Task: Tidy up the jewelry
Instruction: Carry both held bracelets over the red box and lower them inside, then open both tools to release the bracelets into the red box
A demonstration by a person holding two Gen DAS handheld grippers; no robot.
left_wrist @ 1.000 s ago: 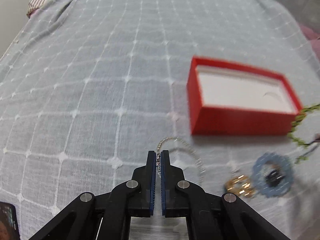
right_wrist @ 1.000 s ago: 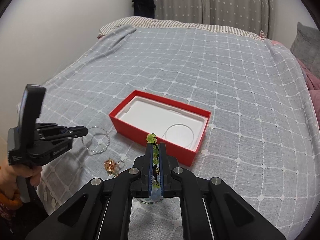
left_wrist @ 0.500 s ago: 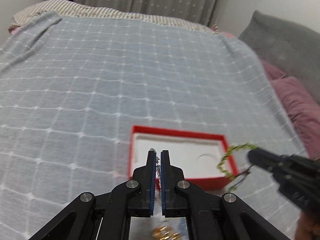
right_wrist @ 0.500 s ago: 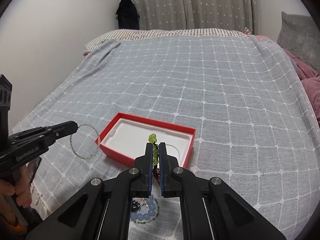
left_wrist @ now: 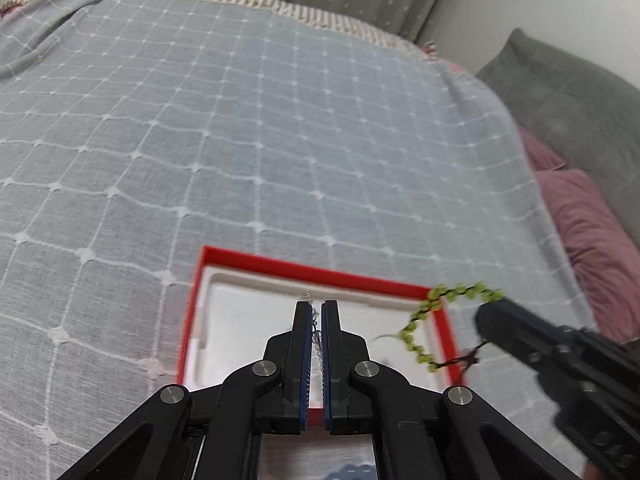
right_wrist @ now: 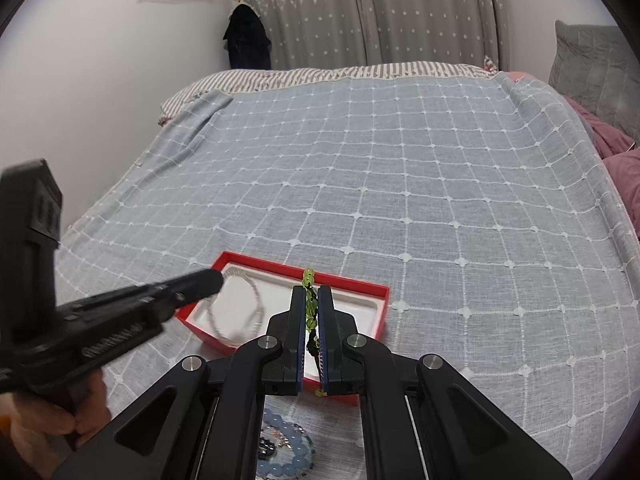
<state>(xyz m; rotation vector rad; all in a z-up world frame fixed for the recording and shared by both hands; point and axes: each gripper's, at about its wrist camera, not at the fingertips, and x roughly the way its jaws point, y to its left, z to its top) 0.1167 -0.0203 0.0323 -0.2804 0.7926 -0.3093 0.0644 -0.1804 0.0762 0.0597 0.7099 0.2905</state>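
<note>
**Two bracelets held over the red box**

The left hand-held gripper [left_wrist: 317,312] is clenched on a thin silver bracelet [right_wrist: 240,308], pinched between its blue pads. In the right wrist view this bracelet hangs as a loop from the tips of that gripper, above the white insert of the red box [right_wrist: 348,285], toward the box's left end.

The right hand-held gripper [right_wrist: 311,300] is clenched on a green bead bracelet [right_wrist: 309,280]. A few beads stick up past its fingertips and a dark cord runs down between the pads. In the left wrist view the green loop dangles from the tips of the right gripper, at the box's right rim.

The red box lies open on the bed, on a grey-blue bedspread [right_wrist: 400,184] with a white grid, just ahead of and below both grippers. A blue bead bracelet [right_wrist: 286,440] lies on the bedspread beneath the right gripper, near the box's front wall. A person's hand [right_wrist: 52,420] grips the left gripper's handle.
</note>
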